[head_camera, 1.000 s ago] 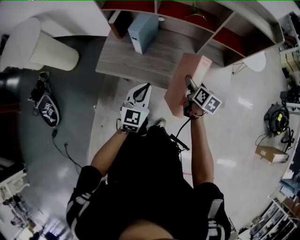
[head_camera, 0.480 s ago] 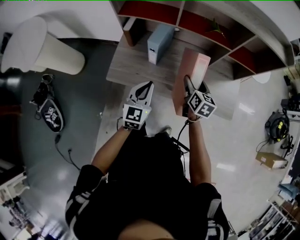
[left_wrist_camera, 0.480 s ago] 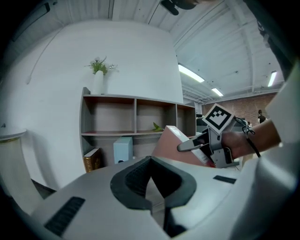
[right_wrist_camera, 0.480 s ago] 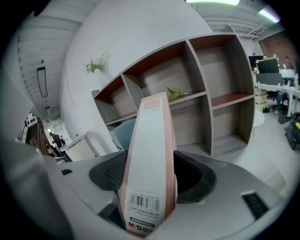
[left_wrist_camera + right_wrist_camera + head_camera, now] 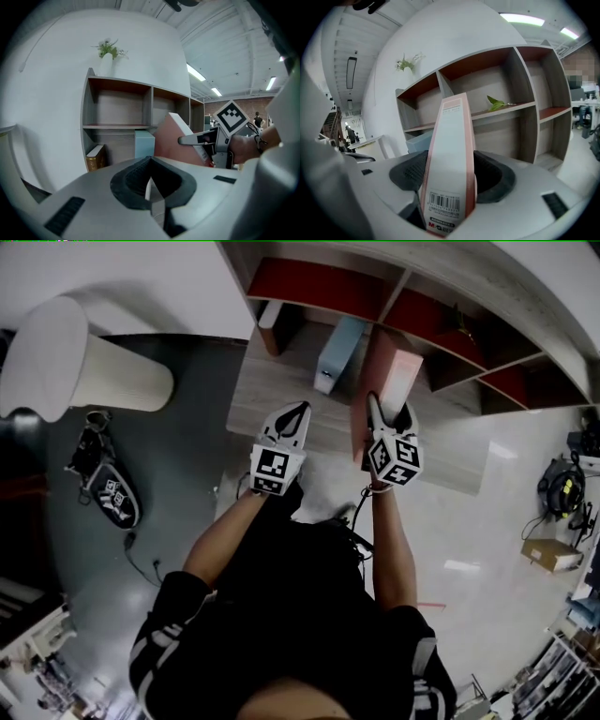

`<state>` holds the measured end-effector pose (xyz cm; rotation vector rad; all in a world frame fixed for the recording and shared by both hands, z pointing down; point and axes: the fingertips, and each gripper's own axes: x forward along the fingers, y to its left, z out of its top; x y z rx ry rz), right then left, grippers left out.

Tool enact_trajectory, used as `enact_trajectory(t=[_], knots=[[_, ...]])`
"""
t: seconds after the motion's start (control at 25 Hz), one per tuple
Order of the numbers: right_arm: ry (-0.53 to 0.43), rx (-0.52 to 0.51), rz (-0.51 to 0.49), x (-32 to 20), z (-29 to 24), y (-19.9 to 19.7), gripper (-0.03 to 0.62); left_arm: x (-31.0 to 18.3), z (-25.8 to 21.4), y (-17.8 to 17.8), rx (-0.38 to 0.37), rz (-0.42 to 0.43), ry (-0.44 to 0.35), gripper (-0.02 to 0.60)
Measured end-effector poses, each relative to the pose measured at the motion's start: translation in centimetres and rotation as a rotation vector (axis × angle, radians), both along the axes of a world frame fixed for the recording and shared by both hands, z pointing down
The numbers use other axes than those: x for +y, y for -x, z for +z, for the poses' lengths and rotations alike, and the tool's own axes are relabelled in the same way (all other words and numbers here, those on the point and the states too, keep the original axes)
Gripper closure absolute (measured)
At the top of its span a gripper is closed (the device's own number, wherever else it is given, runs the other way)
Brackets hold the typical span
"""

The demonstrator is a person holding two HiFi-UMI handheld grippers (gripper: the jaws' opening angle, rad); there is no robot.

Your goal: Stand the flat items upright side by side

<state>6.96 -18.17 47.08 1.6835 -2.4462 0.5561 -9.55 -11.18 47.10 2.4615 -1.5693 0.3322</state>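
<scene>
In my right gripper, pink box: matt cardboard, white printed edge, barcode label looks like paper. Shell of it and of my left gripper: smooth matt grey plastic. Pads: black, finely ribbed, rubbery look. Shelf: matt wood-grain boards, dull red back panels. Blue box: smooth, matt. Pale floor: glossy, reflects lights. Grey floor patch: matt.

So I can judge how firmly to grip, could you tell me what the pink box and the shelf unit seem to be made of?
The pink box is likely matte printed cardboard: crisp folded edges and a printed barcode label. The shelf unit looks like matte wood-grain laminate board, with red-brown inner faces.
</scene>
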Motion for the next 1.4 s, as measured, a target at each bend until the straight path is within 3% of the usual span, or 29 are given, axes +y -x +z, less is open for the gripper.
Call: enact_trajectory(t=[0.28, 0.64, 0.92, 1.4], knots=[[-0.098, 0.021, 0.010, 0.4, 1.5, 1.7, 0.276, -2.2, 1.8, 1.2, -0.001, 0.031, 0.017, 0.561], [-0.163, 0.084, 0.001, 5.0, 2.5, 2.0, 0.275, -2.7, 3.5, 1.8, 0.008, 0.061, 0.035, 0.560], [-0.119, 0.169, 0.008, 6.5, 4.8, 1.9, 0.278, -2.3, 3.2, 1.6, 0.027, 0.068, 0.030, 0.560], [-0.040, 0.204, 0.085, 2.6, 7.3, 3.2, 0.279, -4.0, 4.5, 2.2, 0.005, 0.054, 0.042, 0.560]])
